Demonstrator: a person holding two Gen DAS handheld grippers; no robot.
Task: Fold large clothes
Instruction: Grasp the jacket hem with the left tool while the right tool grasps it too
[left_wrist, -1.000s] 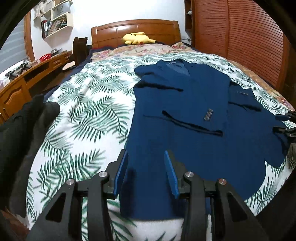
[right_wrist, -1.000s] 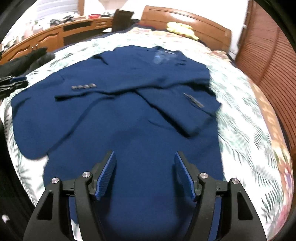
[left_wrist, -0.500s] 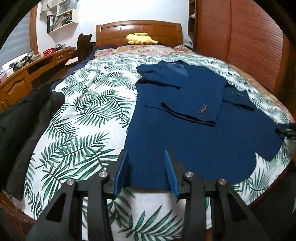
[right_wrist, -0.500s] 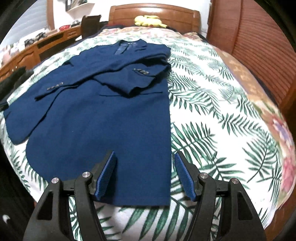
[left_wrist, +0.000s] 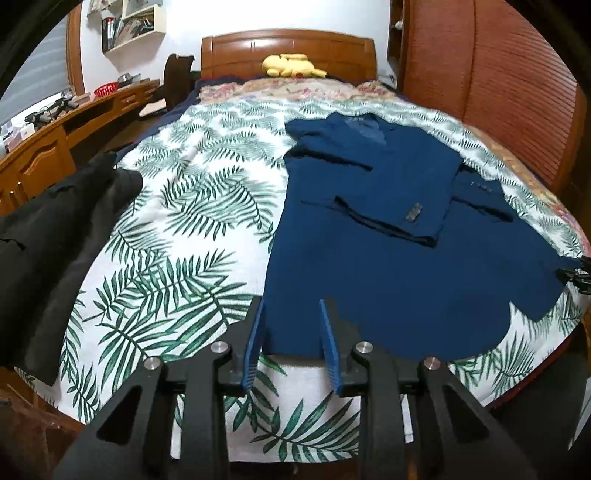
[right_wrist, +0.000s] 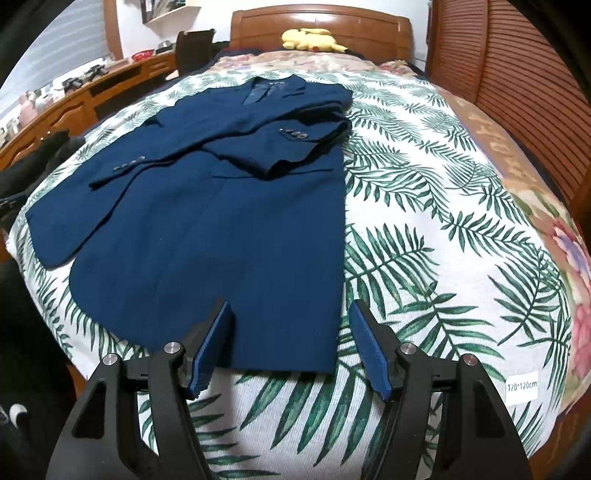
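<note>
White tag (right_wrist: 522, 386) "120*120cm" on leaf-print sheet (right_wrist: 424, 236); left tool (left_wrist: 291, 341) closing, right tool (right_wrist: 291, 347) open, both empty

A bed (left_wrist: 207, 206) with a white spread printed in green palm leaves fills the room, its polished wooden headboard (left_wrist: 288, 50) standing against a white wall (left_wrist: 229, 18). A long wooden desk (left_wrist: 55, 136) with drawers runs along one side under a wall shelf (left_wrist: 129, 26) of books. Reddish-brown slatted wardrobe doors (left_wrist: 509, 92) stand along the other side.

Left gripper (left_wrist: 291, 341) closing — right gripper (right_wrist: 290, 341) agape
</note>
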